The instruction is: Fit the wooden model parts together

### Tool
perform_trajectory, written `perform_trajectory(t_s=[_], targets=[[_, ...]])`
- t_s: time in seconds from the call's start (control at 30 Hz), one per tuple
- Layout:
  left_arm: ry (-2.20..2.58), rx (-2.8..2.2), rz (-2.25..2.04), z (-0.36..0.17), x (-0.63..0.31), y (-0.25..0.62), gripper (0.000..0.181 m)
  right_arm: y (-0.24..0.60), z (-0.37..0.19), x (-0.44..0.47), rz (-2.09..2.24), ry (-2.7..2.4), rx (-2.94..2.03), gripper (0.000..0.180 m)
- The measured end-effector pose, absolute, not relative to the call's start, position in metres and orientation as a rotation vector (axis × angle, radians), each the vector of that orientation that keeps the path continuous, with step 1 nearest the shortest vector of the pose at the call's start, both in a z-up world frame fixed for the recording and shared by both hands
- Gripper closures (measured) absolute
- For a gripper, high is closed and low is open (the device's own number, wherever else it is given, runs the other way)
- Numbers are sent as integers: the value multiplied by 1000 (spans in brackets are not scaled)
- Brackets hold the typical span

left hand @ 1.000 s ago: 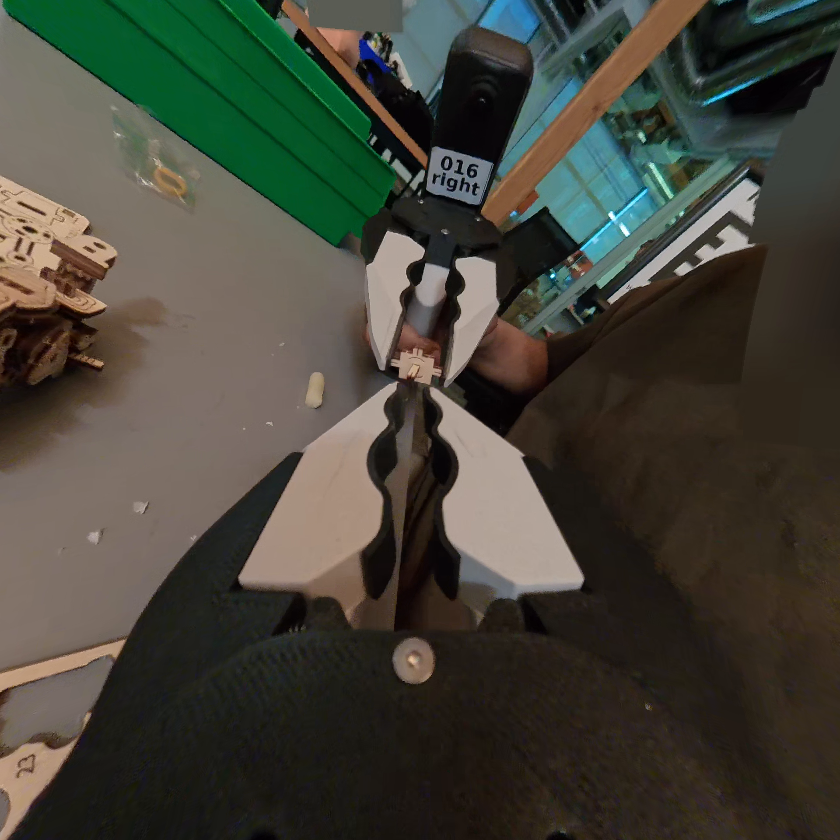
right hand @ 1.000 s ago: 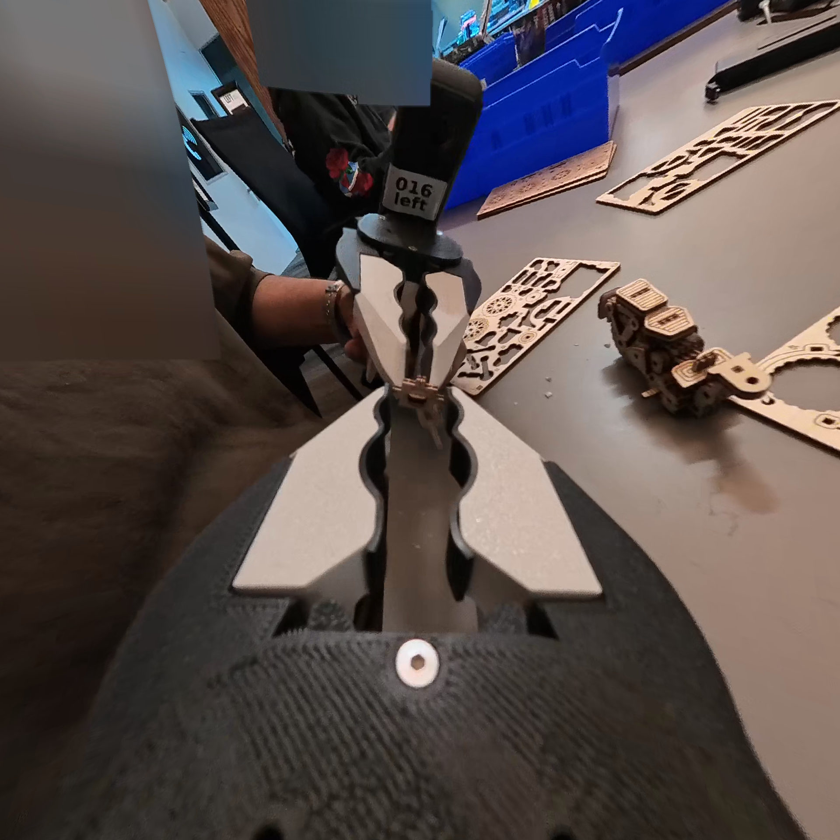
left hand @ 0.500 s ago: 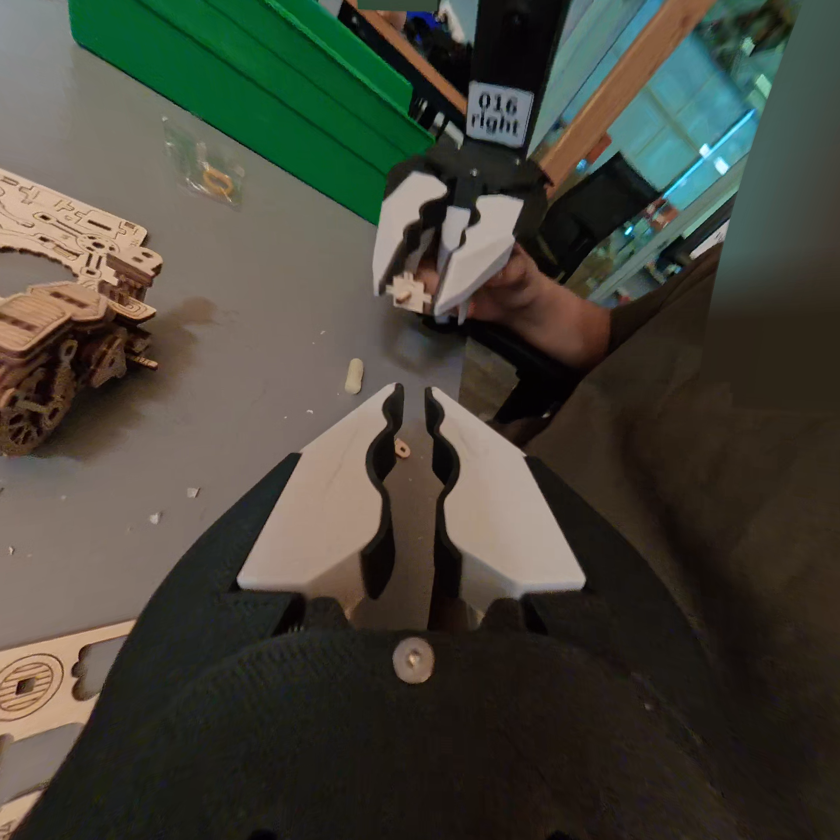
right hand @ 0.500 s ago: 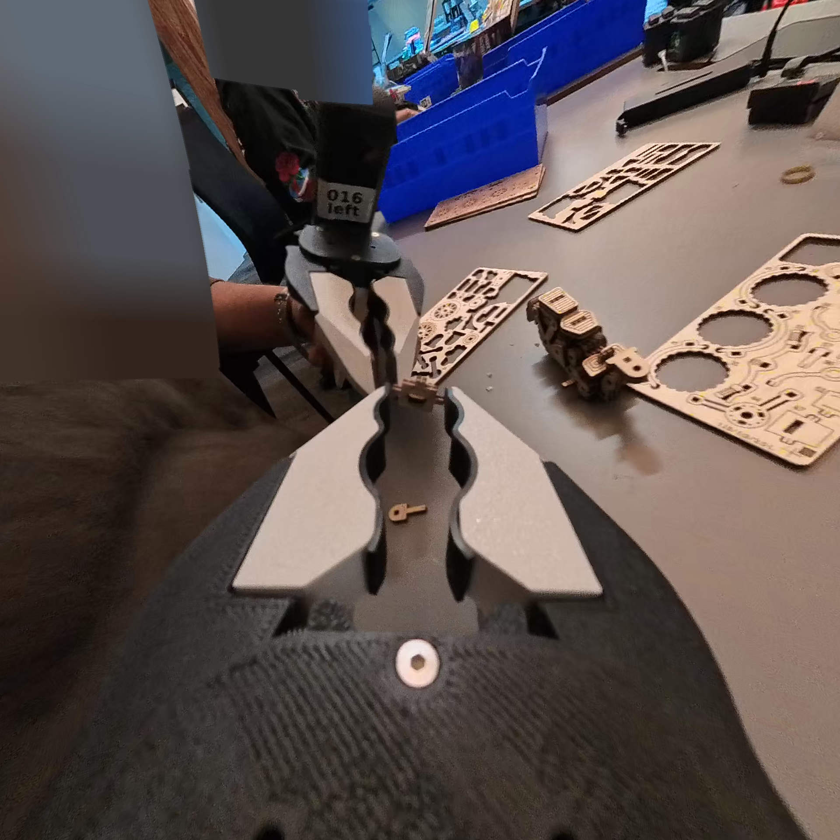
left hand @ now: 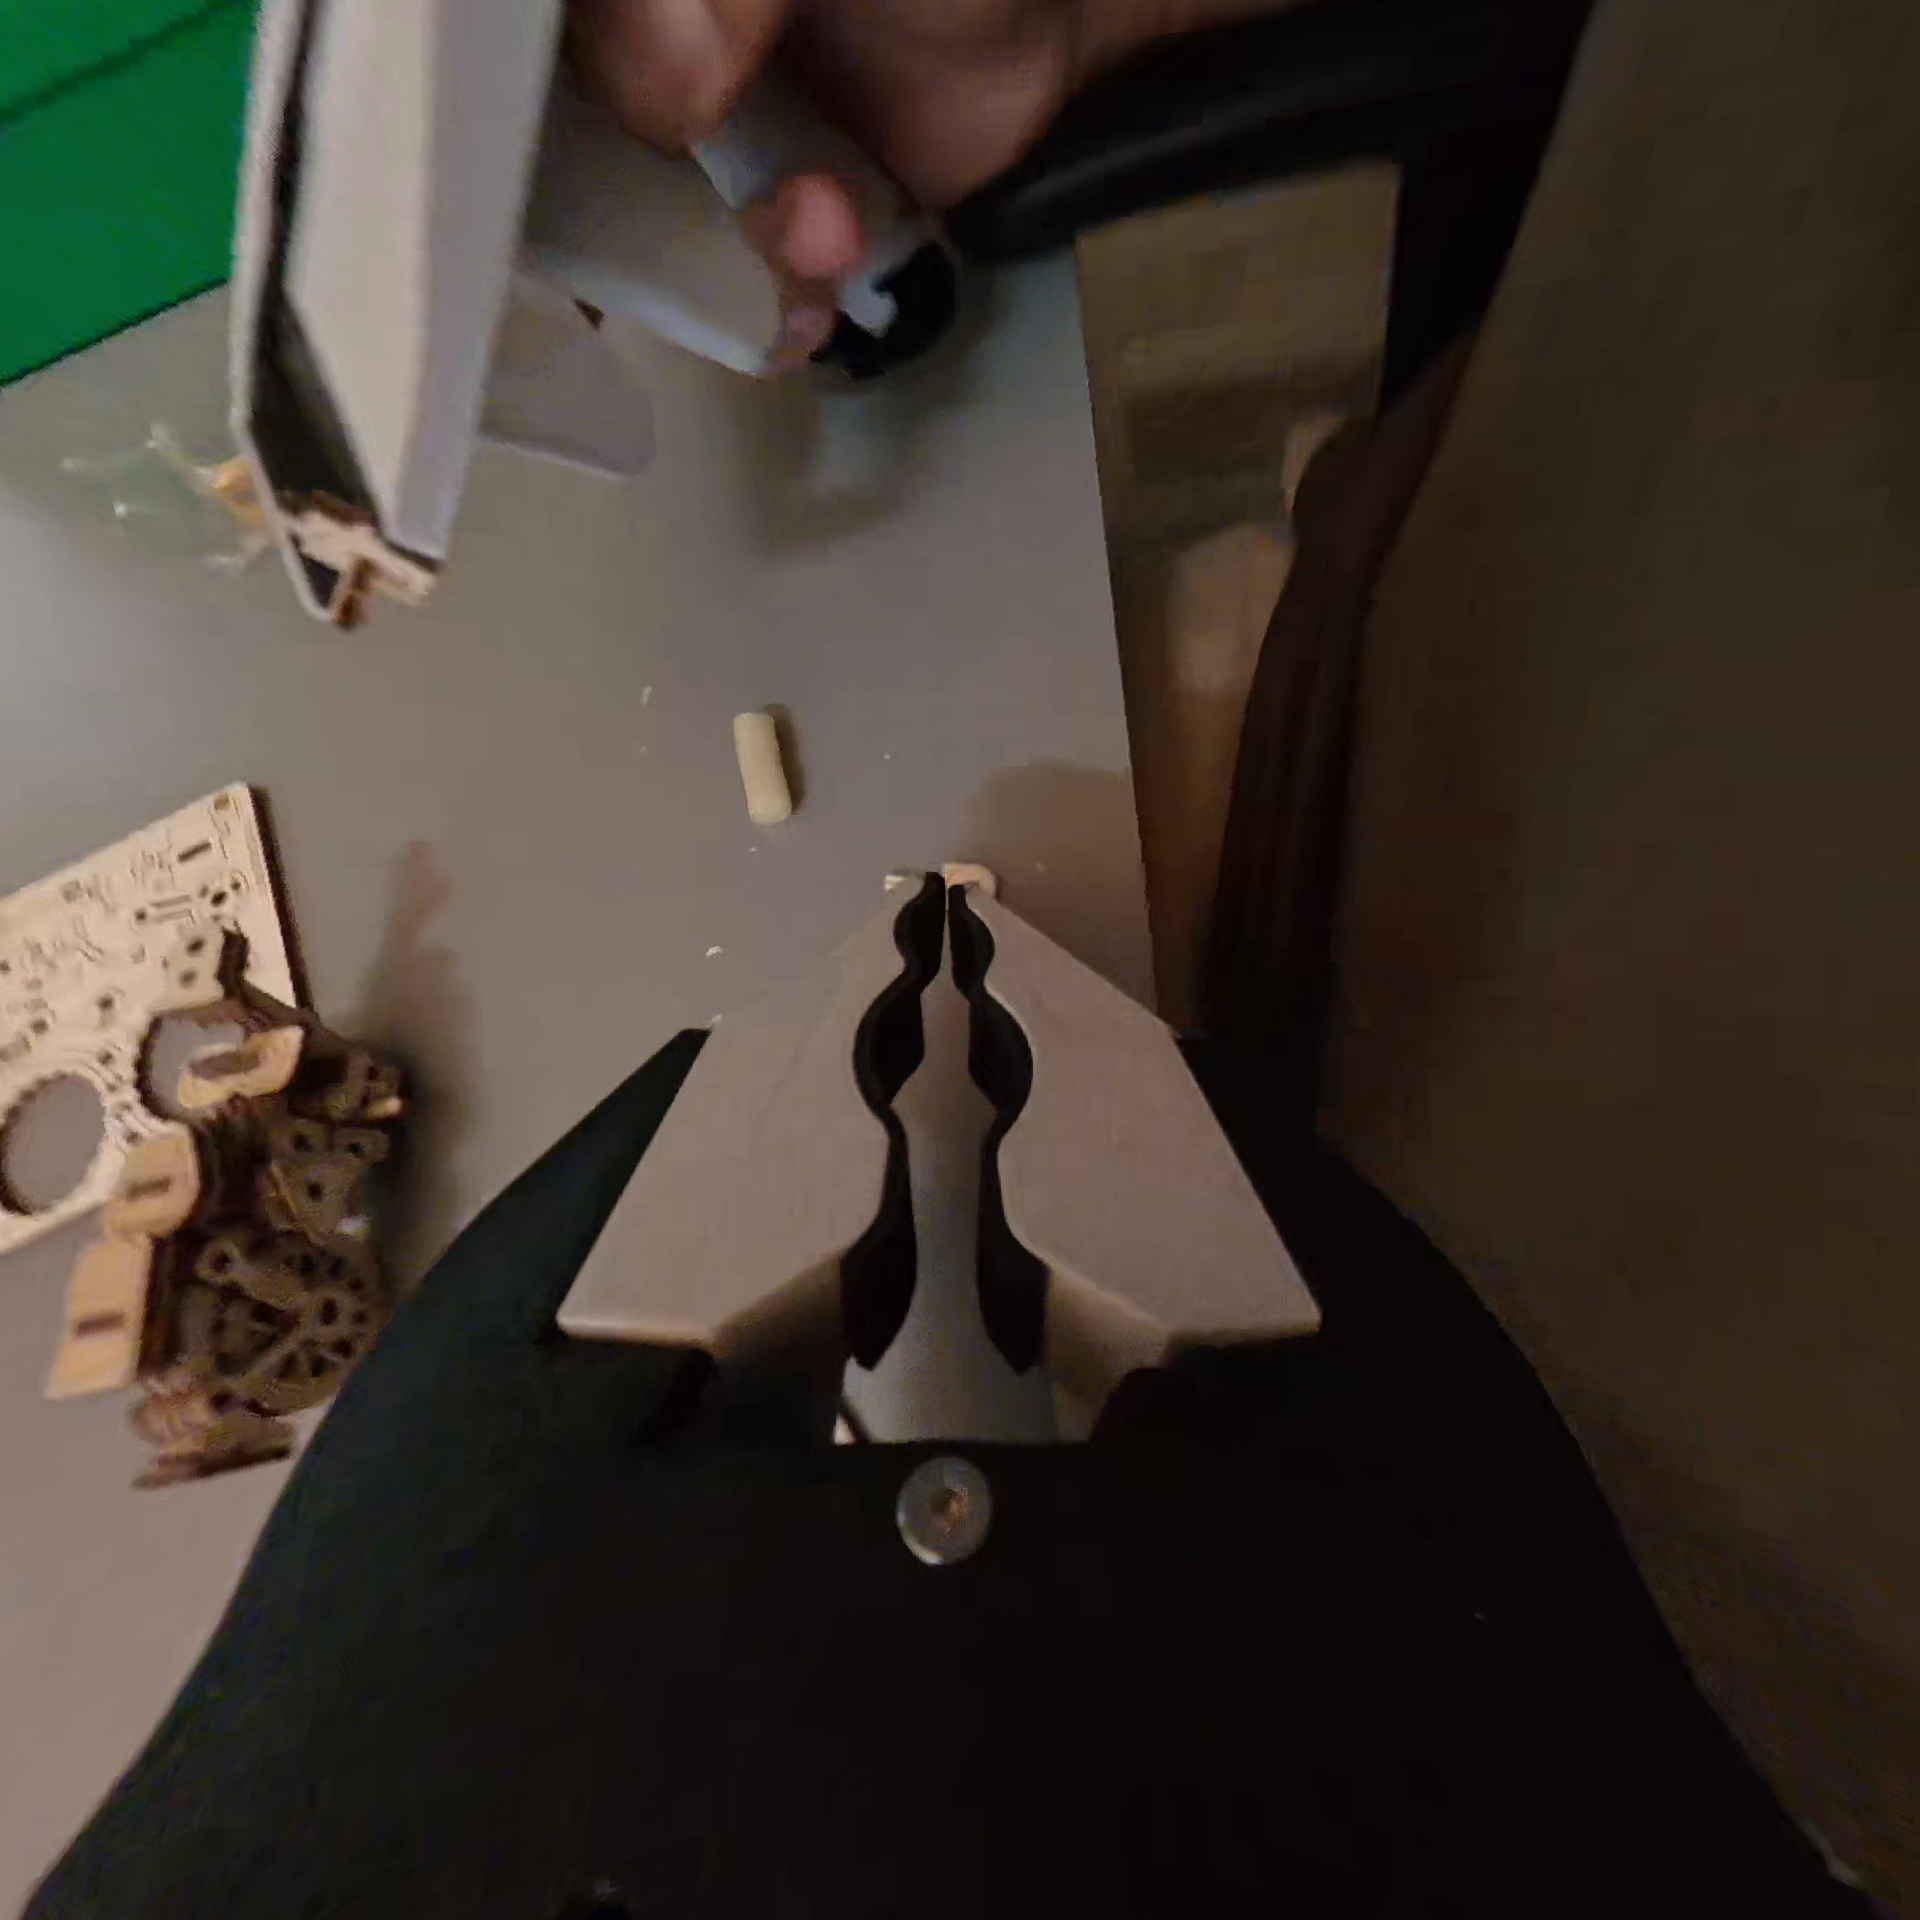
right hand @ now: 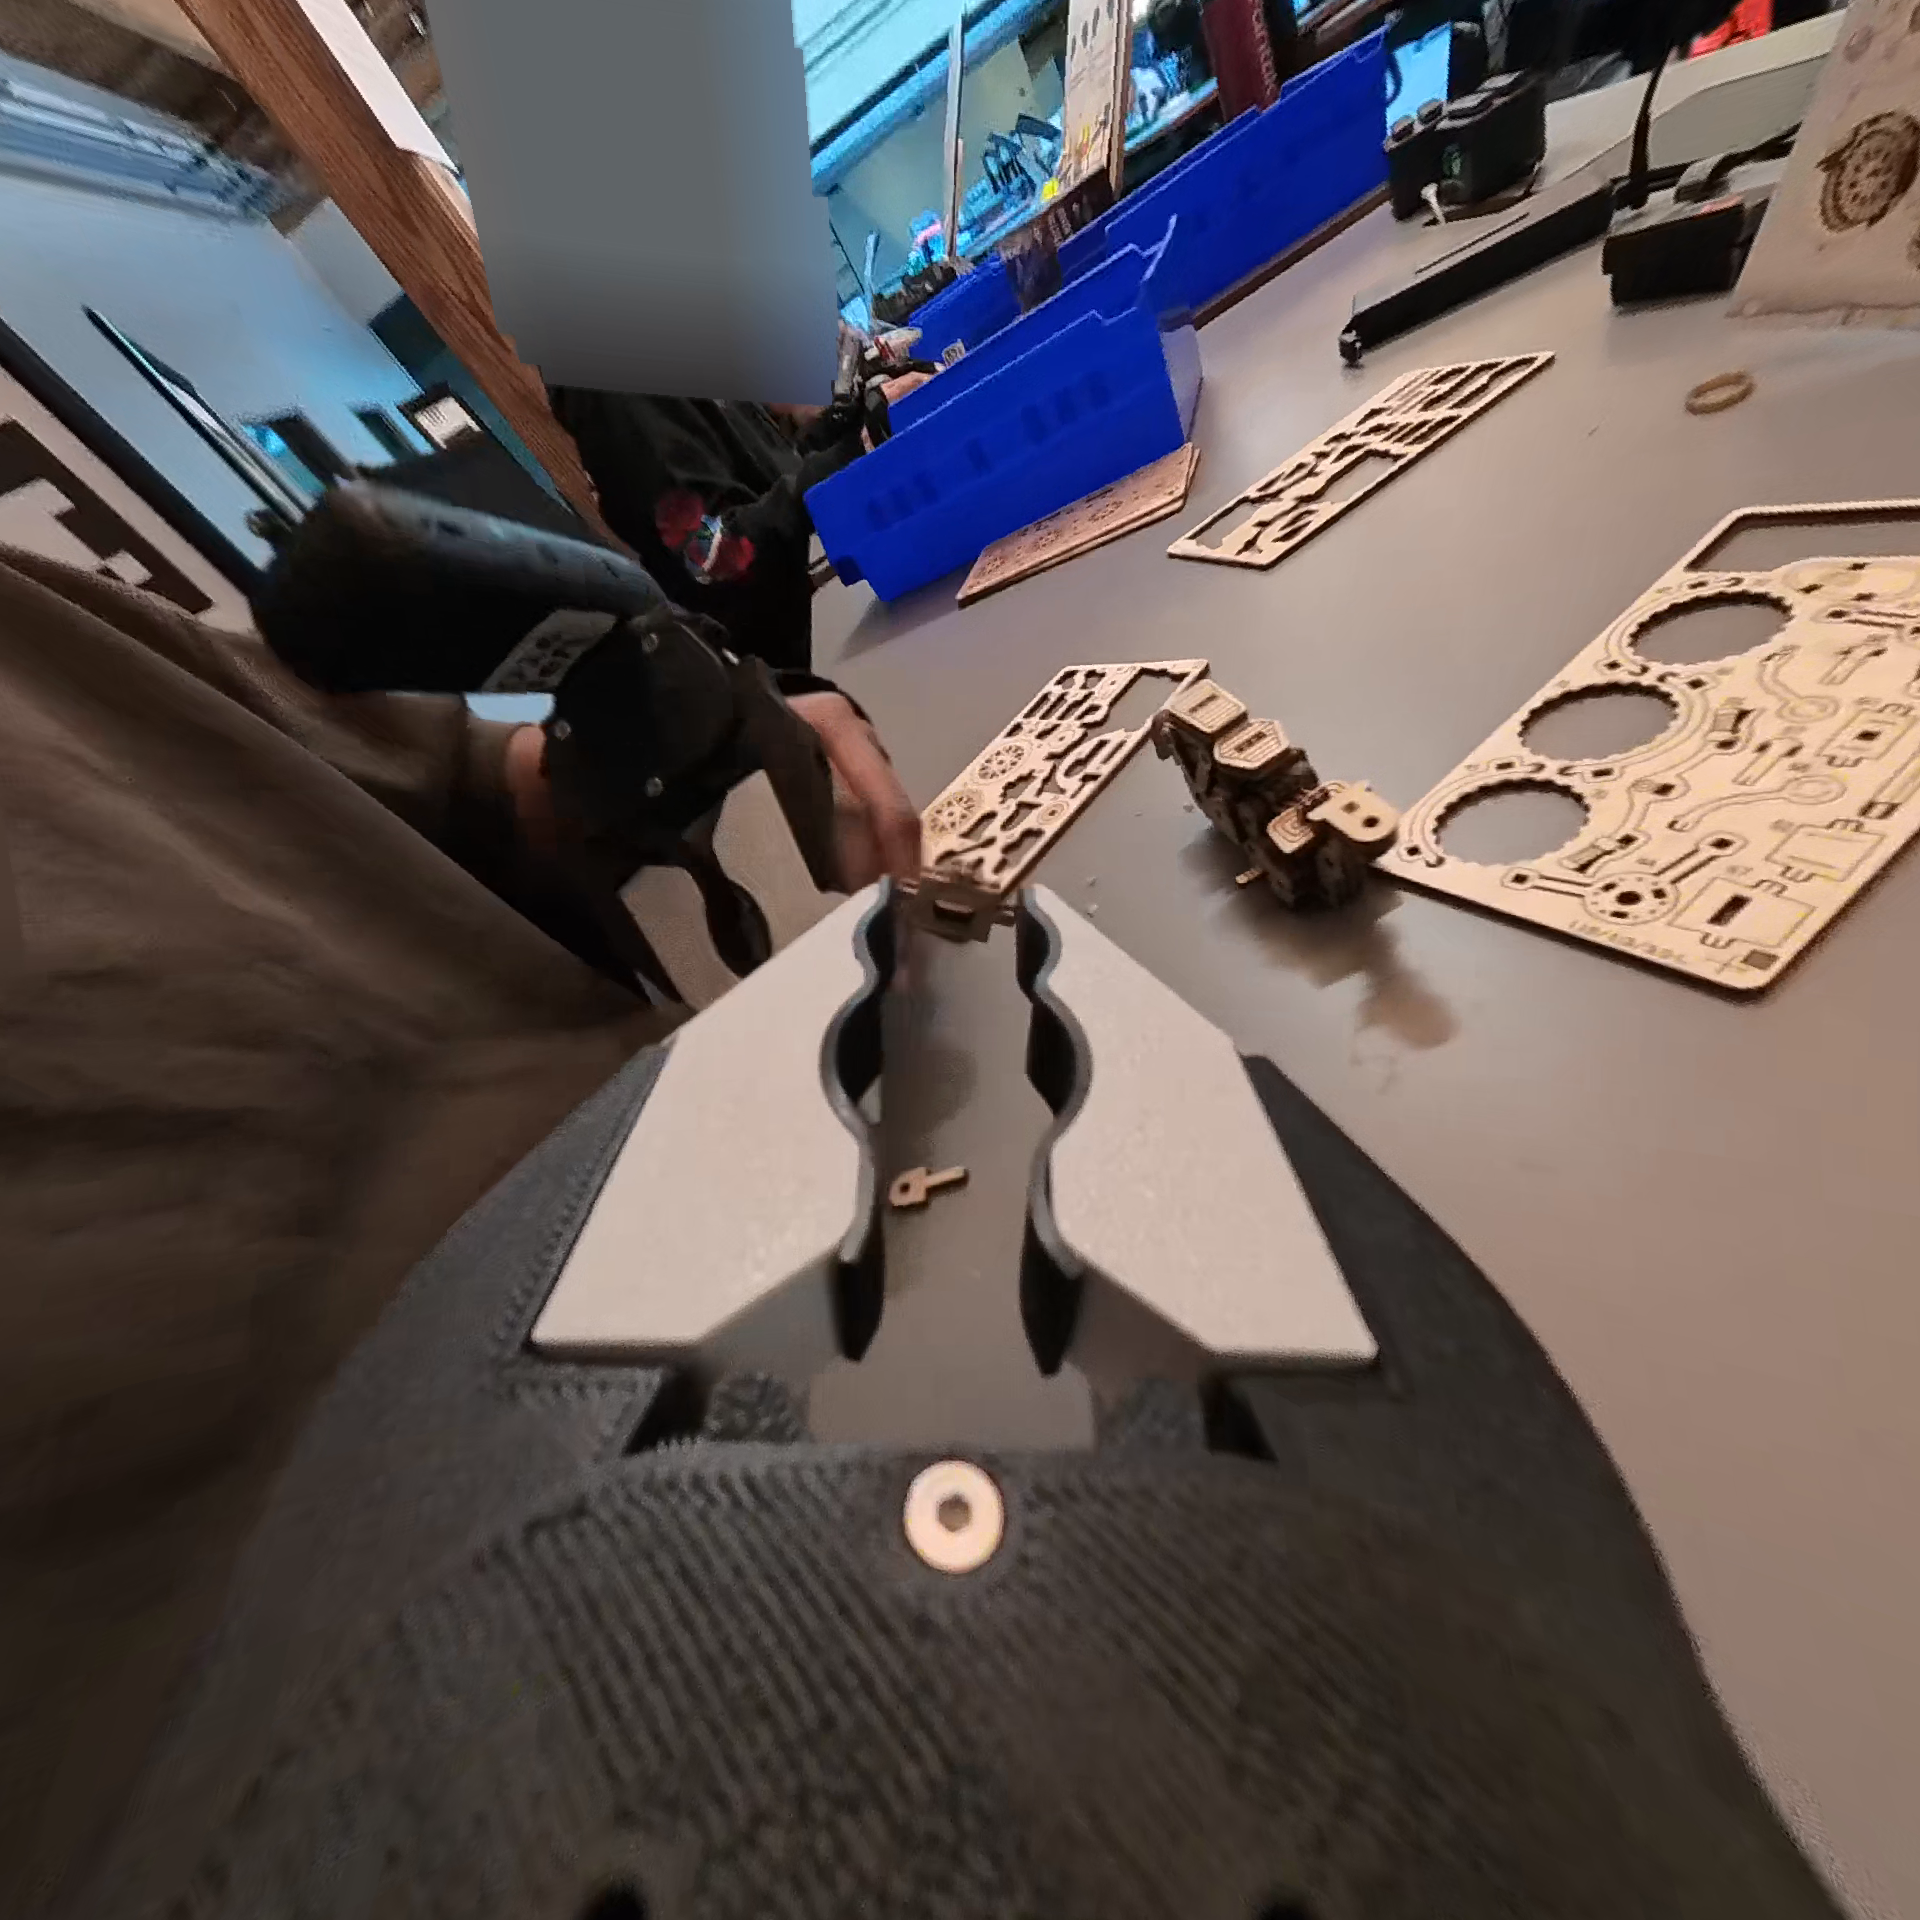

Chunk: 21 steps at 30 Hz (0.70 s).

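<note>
Grey table [right hand: 1558,1195] fills the right side of the right wrist view, with a busy workshop blurred behind it. At the middle of that view the right gripper [right hand: 954,914] grips a small wooden block [right hand: 951,910] between its fingertips, so its jaws are clenched on this part. Lower in the frame, between the two fingers, a tiny wooden key [right hand: 927,1187] lies flat on the table. In the left wrist view the left gripper [left hand: 945,891] has its jaws pressed almost together; a pale bit [left hand: 971,876] shows just at the tips, but I cannot tell if it is held or only lies under them. Near it, a little higher in the frame, a small white peg [left hand: 764,767] lies on the table. At the right of the right wrist view a half-built wooden model [right hand: 1273,805] stands between two flat wooden sheets: a narrow sheet [right hand: 1049,779] touching it on its left and a big sheet with round holes [right hand: 1704,790] on its right. Blue bins [right hand: 997,468] stand farther up the frame, and a green bin [left hand: 104,177] fills the upper left corner of the left wrist view.
</note>
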<state>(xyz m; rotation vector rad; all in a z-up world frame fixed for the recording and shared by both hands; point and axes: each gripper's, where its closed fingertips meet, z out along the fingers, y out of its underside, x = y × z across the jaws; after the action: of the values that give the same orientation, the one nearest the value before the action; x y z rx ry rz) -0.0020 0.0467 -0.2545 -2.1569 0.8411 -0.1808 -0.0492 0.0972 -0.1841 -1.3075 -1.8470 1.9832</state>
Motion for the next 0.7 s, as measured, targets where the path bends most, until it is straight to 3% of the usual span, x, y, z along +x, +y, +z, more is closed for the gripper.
perform_trajectory(t_s=[0.2, 0.7], targets=[[1120, -2218, -287, -268, 2, 58, 151, 105, -169, -45, 2025, -1787, -1283, 159], [1133, -2405, -334, -277, -11, 28, 159, 100, -162, -37, 2060, -1774, -1256, 159]])
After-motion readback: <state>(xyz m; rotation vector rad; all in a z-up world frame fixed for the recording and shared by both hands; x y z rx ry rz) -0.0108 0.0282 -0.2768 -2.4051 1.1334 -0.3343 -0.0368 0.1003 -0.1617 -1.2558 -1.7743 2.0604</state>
